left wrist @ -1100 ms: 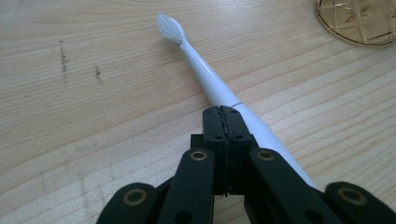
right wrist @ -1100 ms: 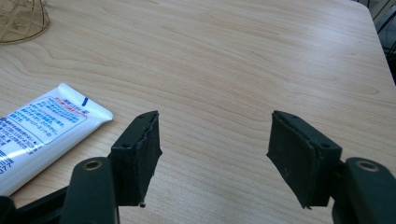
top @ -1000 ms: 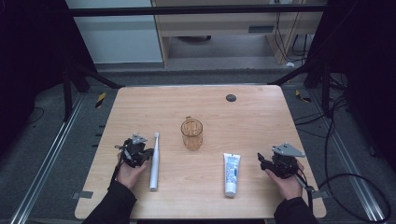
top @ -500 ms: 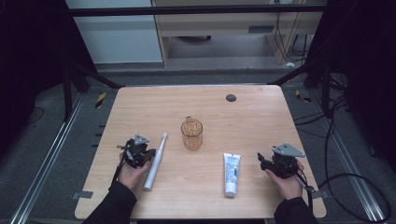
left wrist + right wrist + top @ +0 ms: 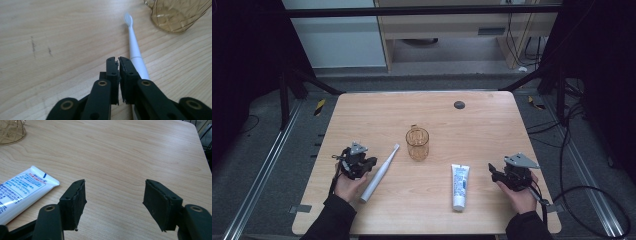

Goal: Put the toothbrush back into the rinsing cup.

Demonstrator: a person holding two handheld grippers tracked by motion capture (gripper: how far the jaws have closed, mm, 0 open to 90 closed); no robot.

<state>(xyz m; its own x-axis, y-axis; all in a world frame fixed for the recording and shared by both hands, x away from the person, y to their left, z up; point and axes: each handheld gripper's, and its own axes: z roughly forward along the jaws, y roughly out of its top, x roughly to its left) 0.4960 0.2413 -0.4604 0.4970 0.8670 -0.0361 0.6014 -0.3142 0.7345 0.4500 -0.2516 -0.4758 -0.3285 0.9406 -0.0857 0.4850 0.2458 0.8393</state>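
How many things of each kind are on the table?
Toothbrush: 1
Toothpaste tube: 1
Amber glass mug: 1
Small dark round disc: 1
Total: 4 things on the wooden table

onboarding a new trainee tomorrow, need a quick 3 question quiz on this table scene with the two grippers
1. True or false: the right gripper has its jaws wide apart over bare wood.
2. Which thing lies right beside the left gripper? A the toothbrush B the toothpaste tube C the glass mug
3. Fill in: the toothbrush head points toward the ____.

Key
1. true
2. A
3. glass mug
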